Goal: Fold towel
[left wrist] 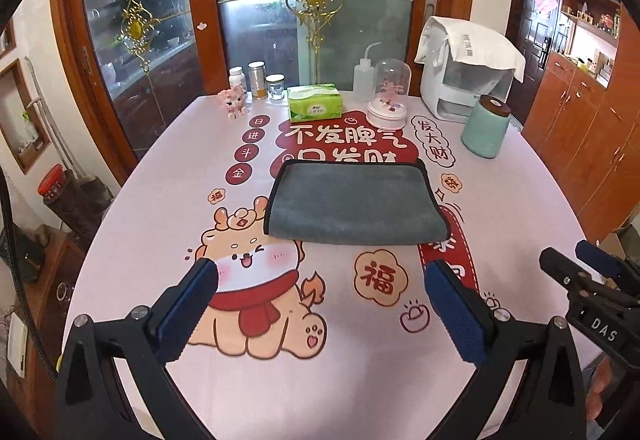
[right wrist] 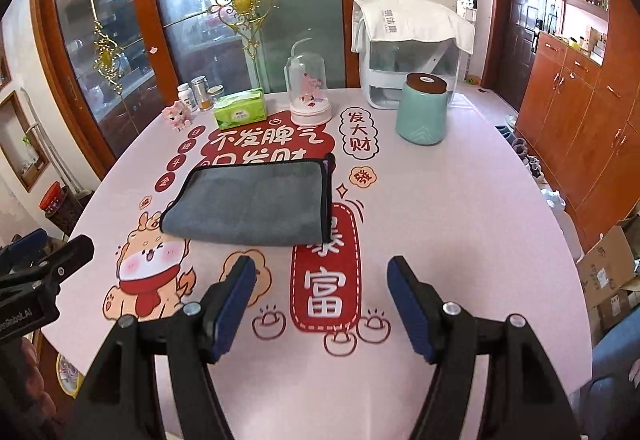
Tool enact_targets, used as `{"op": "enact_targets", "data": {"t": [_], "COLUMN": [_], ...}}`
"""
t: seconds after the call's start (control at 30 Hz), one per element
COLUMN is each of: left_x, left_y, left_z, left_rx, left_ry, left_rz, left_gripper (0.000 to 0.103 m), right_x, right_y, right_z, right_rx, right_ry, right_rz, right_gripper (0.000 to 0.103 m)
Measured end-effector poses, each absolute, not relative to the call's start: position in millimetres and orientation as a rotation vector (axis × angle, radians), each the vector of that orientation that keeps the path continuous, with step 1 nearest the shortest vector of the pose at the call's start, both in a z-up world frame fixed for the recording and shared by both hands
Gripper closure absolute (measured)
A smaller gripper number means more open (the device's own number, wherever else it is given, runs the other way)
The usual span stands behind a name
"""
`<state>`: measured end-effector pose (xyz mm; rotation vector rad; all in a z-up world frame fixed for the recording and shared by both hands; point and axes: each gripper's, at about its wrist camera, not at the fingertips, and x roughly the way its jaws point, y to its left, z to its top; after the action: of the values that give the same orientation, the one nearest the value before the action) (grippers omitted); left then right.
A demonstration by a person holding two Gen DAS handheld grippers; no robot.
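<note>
The left gripper (left wrist: 320, 292) and right gripper (right wrist: 322, 296) both hover spread wide and empty above the table (right wrist: 460, 207), apparently so either can take an edge. The grey towel (left wrist: 352, 199), folded flat, lies at twelve o'clock from the left gripper and eleven o'clock from the right, touching neither.

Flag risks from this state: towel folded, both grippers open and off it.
1. The gray towel lies on a loose-looking printed tablecloth; a low pinch by the left gripper or right gripper might catch the cloth too.
2. Its stacked edges on the right look slightly uneven; grabbing only the top layer could undo the fold.
3. A far reach may bump the glass dome or green jar behind it.
</note>
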<state>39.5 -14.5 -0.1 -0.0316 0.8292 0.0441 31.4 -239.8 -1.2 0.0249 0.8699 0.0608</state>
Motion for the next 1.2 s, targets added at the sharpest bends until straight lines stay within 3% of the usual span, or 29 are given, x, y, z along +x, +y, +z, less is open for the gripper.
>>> {"op": "enact_targets", "data": {"t": [1.2], "left_x": [-51], "left_y": [-10], "left_z": [43], "left_rx": [-0.026], "left_ry": [0.849], "left_rz": [0.022], "left_gripper": [0.0], "right_x": [-56], "right_y": [-210], "right_z": [42], "right_rx": [0.092], "right_ry": [0.873], "right_rz": [0.001], "right_gripper": [0.034]}}
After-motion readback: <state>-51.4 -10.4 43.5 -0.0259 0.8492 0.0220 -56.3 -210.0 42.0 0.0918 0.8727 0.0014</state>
